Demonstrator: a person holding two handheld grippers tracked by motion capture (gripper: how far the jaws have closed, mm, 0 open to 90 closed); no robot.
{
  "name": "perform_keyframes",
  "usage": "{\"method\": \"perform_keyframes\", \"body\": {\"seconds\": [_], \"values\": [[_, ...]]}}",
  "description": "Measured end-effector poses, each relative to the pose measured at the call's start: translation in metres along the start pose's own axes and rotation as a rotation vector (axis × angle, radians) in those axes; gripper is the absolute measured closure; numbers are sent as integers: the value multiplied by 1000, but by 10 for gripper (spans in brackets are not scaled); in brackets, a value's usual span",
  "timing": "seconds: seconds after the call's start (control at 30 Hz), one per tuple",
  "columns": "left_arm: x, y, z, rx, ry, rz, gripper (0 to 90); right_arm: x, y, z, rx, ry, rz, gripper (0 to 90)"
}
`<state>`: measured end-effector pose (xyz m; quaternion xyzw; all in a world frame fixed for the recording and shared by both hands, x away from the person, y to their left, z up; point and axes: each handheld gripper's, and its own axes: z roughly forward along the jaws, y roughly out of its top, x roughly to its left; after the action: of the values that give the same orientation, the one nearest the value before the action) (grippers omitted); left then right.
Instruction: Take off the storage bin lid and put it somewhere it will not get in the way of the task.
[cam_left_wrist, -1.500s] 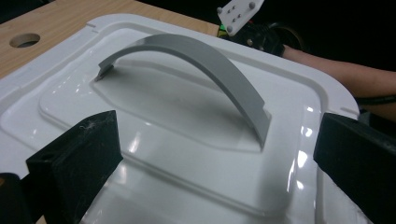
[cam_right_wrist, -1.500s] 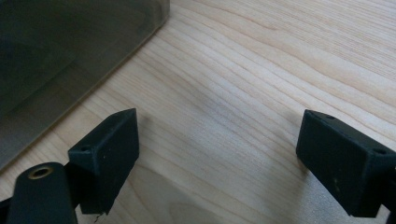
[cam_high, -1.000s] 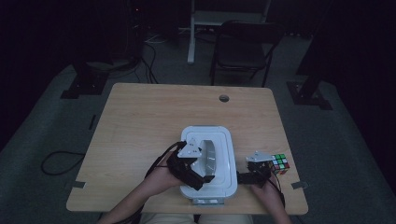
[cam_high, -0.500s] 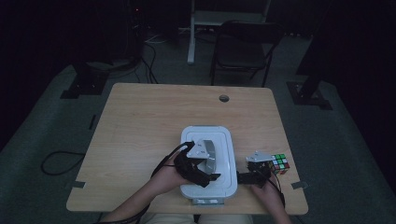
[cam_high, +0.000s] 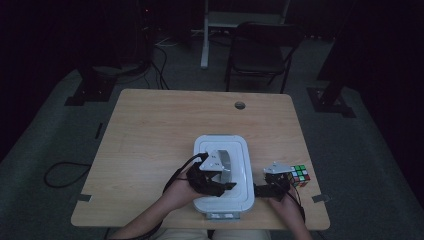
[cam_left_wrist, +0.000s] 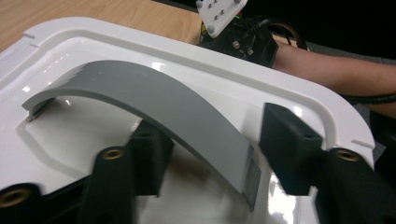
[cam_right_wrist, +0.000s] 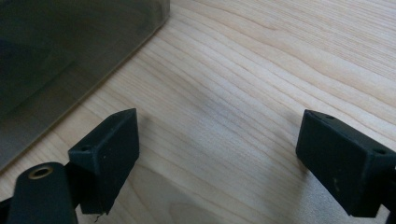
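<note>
High view: my left gripper (cam_high: 220, 177) sits over the white lid (cam_high: 237, 150) of the box near the front edge of the table (cam_high: 150, 130), a little right of the middle. Left gripper view puts the grey arched handle (cam_left_wrist: 154, 107) between my two black jaws, one pad on each side of its near end. The jaws have just been closing around it; a narrow gap is visible on both sides, so the pads do not yet press it. The lid's raised rim curves just beyond the handle, and the handle's far end meets the lid near the opposite rim.

My right gripper (cam_high: 275, 185) rests close to the front right corner of the table, just beside the box's right wall. Its jaws are spread wide over bare wood in the right gripper view, with nothing between them, and the box wall (cam_right_wrist: 70, 51) stands to one side. A colour cube (cam_high: 299, 175) lies just beyond that gripper, near the right edge. Behind the box, the table's back half offers wide room, with a small round hole (cam_high: 240, 105) near the back edge.
</note>
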<state>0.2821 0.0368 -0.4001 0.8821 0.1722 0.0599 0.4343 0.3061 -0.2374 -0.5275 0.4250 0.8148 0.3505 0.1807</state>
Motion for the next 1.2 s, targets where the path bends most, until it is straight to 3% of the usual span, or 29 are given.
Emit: {"method": "perform_keyframes", "body": {"seconds": [0.33,0.6,0.77,1.2], "values": [[0,-4,-4,-21,-5,-11,593,0,0,0,0,0,0,132],[-1,-4,-11,-27,-20,-7,604,0,0,0,0,0,-1,133],[1,0,-25,-60,-42,-18,605,0,0,0,-1,0,0,132],[7,-1,-59,-101,6,6,609,0,0,0,-1,0,-1,132]]}}
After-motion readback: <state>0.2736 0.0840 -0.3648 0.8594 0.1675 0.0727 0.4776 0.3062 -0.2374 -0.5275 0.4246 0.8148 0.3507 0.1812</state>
